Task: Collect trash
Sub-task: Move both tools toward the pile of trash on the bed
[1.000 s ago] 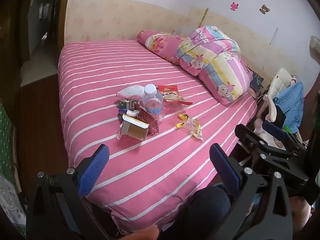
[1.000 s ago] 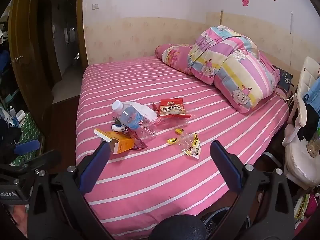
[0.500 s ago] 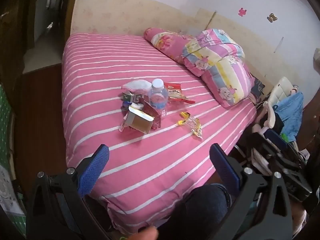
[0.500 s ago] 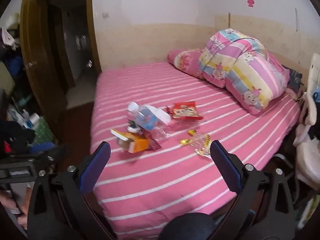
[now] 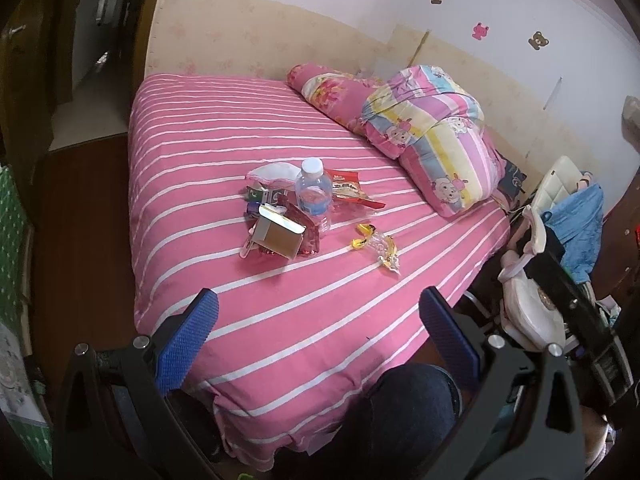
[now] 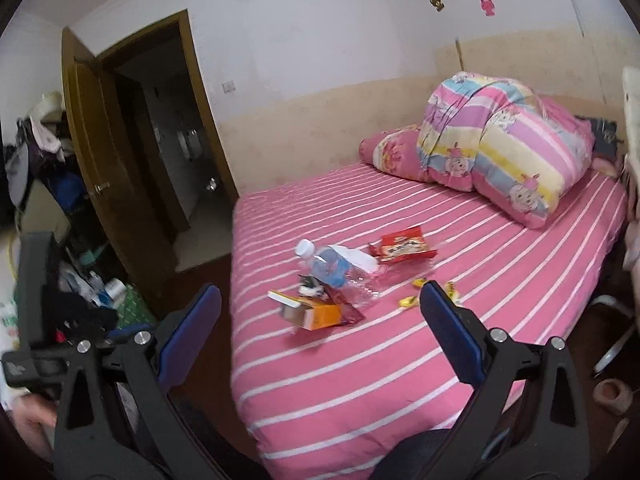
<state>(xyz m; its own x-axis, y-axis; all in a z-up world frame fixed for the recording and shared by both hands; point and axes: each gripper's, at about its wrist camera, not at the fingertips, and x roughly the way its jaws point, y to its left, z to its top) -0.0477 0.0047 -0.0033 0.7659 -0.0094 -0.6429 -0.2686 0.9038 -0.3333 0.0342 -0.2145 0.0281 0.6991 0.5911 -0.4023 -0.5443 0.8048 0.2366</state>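
**Trash heaped mid-bed, both tools held back**

Trash now sits farther from us than a second ago; we have drawn both views back. It lies on the pink striped bed, well beyond the left hand-held gripper and right hand-held gripper, both spread apart and empty. An open carton lies beside the water bottle.
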